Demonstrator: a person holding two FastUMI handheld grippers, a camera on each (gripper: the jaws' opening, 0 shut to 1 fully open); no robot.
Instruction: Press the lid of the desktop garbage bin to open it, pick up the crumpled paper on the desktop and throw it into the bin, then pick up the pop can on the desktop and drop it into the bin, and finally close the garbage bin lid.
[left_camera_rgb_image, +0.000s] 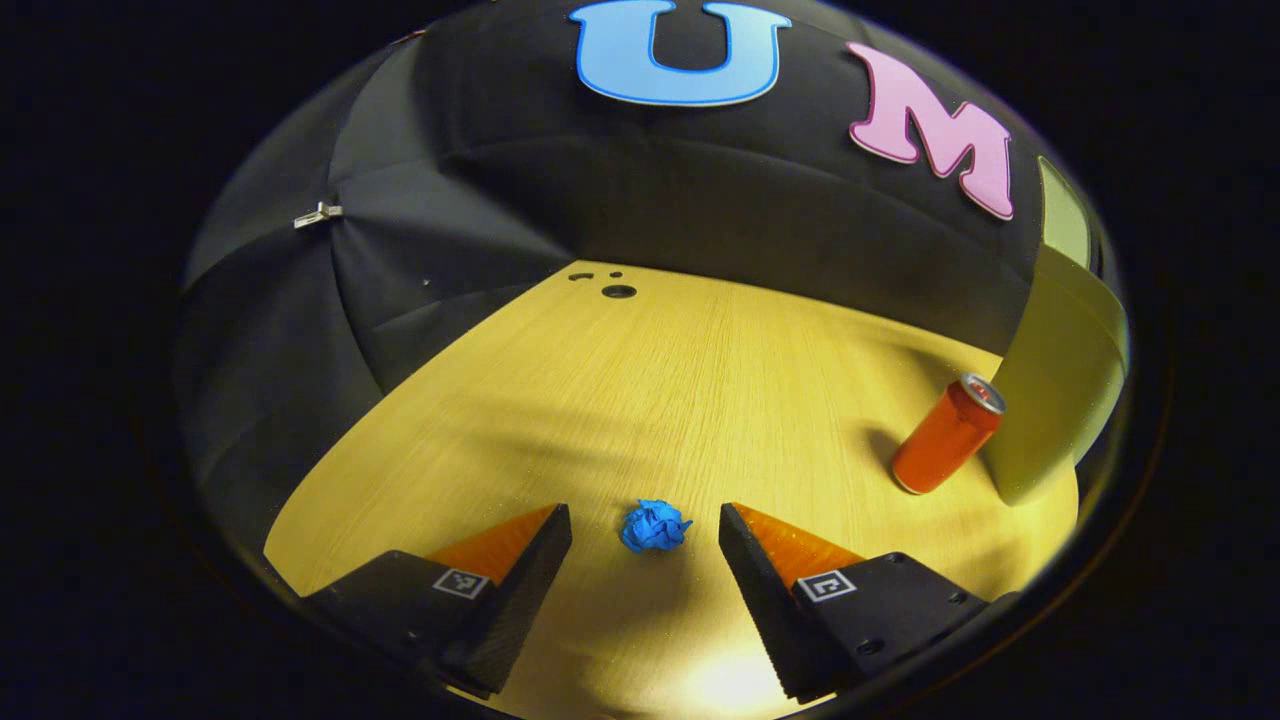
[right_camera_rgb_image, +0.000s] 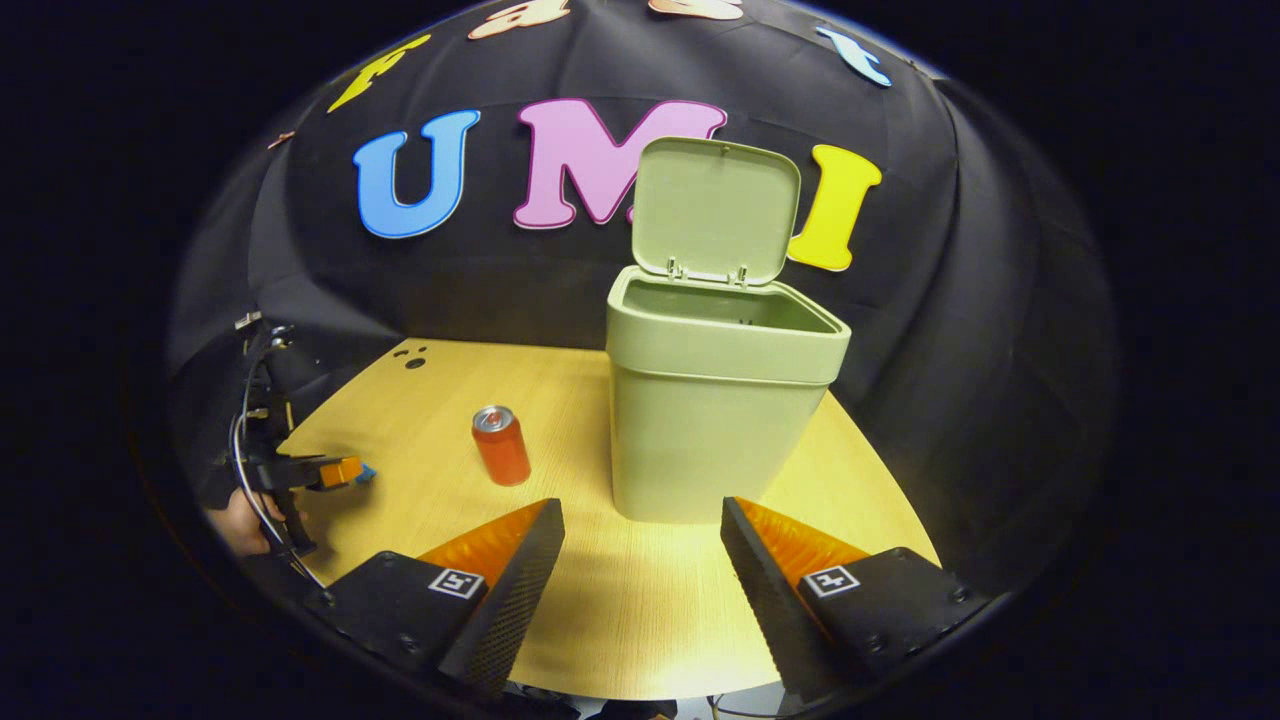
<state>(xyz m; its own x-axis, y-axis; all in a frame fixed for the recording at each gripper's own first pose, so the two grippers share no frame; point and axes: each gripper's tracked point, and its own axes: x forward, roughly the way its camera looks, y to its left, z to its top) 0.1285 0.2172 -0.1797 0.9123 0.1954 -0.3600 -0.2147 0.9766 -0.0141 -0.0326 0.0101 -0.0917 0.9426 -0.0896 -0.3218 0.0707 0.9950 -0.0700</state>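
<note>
Judging by the layout, step two is in hand: the garbage bin (right_camera_rgb_image: 722, 400) stands on the desktop (right_camera_rgb_image: 420, 480) with its lid (right_camera_rgb_image: 715, 208) already raised, well apart from the paper. In the left gripper view the bin is cut off at the frame edge. The pop can (right_camera_rgb_image: 500, 446) stands upright near the bin, untouched. The right gripper (right_camera_rgb_image: 640, 545) is held open and empty before the bin. The left gripper (left_camera_rgb_image: 645, 545) is spread wide, empty, with the crumpled paper (left_camera_rgb_image: 655, 526) between its fingertips; lowering and closing is called for next. Finger-to-desktop contact can't be told.

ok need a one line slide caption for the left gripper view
Open left gripper lines up on the crumpled blue paper, pop can upright beside the bin.
</note>
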